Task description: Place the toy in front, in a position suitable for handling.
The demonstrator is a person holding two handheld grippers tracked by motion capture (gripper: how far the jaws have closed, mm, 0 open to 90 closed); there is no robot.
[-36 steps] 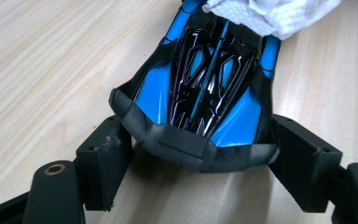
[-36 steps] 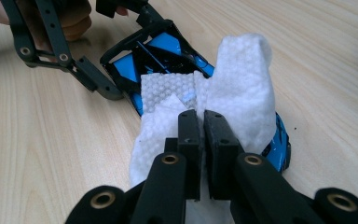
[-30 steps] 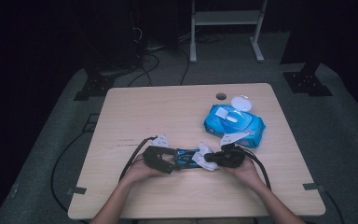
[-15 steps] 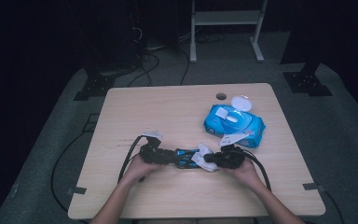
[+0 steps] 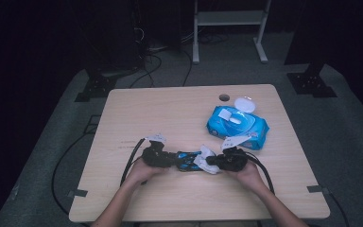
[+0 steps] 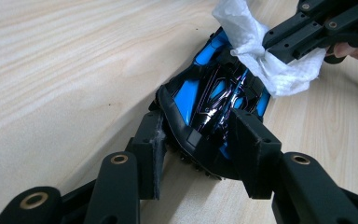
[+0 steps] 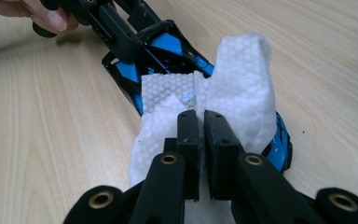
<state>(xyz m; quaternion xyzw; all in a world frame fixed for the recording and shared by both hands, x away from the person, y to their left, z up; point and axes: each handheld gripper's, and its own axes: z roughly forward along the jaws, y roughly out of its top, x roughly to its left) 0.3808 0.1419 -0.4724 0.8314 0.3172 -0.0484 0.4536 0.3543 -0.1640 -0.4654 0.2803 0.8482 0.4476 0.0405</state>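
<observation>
Near the front edge of the bench (image 5: pixel 123 198), left of its middle, the left hand-held gripper (image 6: pixel 200 140) has just been closing its jaws, and they now press on both flanks of one end of a blue and black toy car (image 6: pixel 214 100). The car lies flat on the wood between the two hands, lengthwise along the front edge. Judged from its glossy moulded shell, it is light, rigid and slippery; a grip across the body sides, as now taken, looks sound, while its thin trim looks liable to snap under pressure.

At the car's other end, the right hand-held gripper (image 7: pixel 201 123) has its jaws nearly together, pinching a white wet wipe (image 7: pixel 242 79) draped over the car. The wipe is soft and limp, best taken by a bunched fold.

Toward the right edge, farther back, a blue wipe pack (image 5: pixel 237 124) lies with its round lid (image 5: pixel 245 104) flipped open, well apart from the car.
</observation>
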